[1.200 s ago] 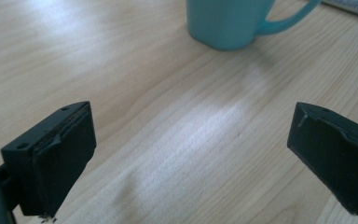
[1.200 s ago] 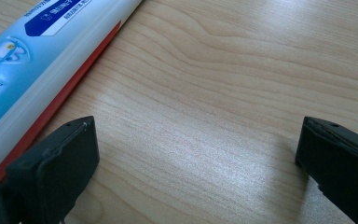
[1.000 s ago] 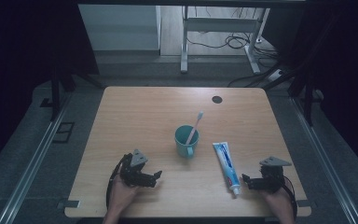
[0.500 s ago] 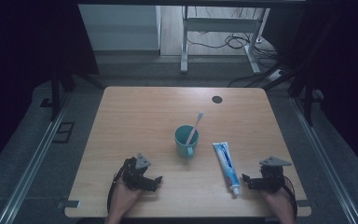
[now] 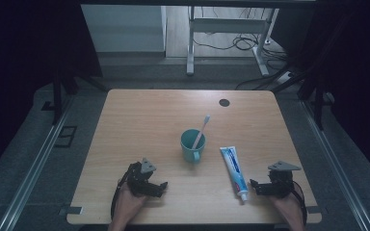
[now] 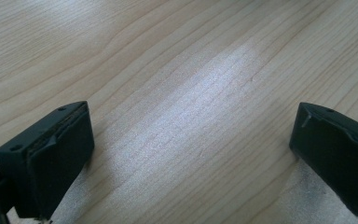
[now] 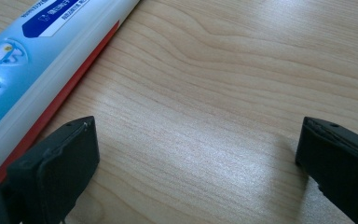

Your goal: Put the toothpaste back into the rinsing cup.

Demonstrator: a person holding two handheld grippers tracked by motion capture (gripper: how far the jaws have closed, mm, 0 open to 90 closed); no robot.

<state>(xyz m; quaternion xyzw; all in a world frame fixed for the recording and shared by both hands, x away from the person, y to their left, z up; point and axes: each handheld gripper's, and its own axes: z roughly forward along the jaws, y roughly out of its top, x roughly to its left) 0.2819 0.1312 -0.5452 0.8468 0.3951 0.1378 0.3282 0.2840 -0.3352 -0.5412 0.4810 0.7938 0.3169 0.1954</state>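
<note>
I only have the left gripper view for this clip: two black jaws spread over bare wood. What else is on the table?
Observer: In the high view, a teal mug stands near the table's middle with a white toothbrush leaning in it.
Operator: Anything near the other gripper?
Observer: A toothpaste tube lies flat just to the left of the right gripper, cap end toward the person.
Operator: Is that gripper holding it?
Observer: No. The right gripper view shows the jaws wide apart over bare wood, with the tube beside one jaw, not between them.
</note>
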